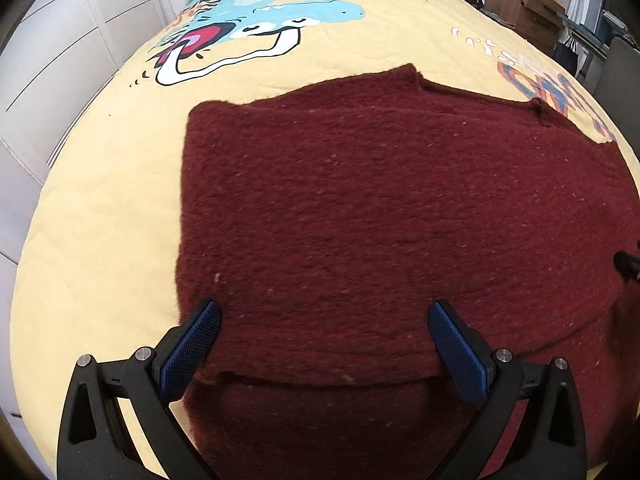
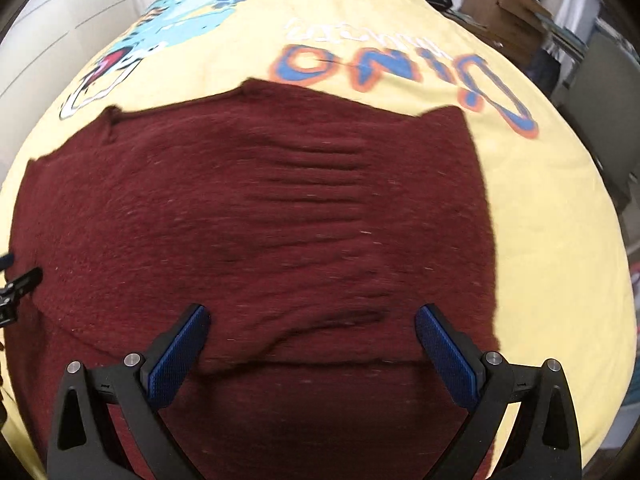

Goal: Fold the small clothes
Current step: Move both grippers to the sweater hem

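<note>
Looking down both wrist cameras, I see the dark red knit sweater (image 1: 380, 208) lying flat on the yellow printed bedspread (image 1: 100, 208), its near part doubled over with a fold edge crossing between the fingers in each view. My left gripper (image 1: 324, 316) has its jaws spread wide above the sweater's left portion, clamping nothing. My right gripper (image 2: 312, 320) is likewise fully spread over the right portion, pads clear of the fabric. A wooden cabinet (image 1: 532, 12) stands beyond the bed.
</note>
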`<control>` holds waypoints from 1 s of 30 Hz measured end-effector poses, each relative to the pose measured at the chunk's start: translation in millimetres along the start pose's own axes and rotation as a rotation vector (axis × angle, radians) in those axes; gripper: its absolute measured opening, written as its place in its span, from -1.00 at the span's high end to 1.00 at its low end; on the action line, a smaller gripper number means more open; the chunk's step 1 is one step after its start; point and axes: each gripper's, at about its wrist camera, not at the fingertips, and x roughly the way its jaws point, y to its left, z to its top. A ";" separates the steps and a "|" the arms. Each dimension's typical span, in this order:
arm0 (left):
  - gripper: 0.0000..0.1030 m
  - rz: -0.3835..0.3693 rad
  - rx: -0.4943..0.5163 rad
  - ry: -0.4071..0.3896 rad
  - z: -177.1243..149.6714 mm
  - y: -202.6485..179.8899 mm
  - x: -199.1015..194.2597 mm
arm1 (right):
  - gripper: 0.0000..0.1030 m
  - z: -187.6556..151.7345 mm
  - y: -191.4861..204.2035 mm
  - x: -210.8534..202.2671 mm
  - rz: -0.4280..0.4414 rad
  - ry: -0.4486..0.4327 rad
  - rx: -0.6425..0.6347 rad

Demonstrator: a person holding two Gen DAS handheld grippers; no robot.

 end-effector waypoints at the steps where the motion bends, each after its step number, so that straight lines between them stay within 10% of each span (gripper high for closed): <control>1: -0.99 -0.014 -0.017 0.006 -0.7 3.1 0.6 | -0.99 -0.1 -4.1 -1.5 -0.002 -0.002 0.006; 14: -0.98 -0.080 -0.051 0.025 5.7 16.3 -43.9 | -0.99 -15.2 -4.7 -82.8 0.037 -0.104 -0.014; 30: -0.98 -0.024 -0.043 0.069 -102.0 24.0 -116.6 | -0.99 -134.0 -29.3 -113.6 0.074 0.008 0.090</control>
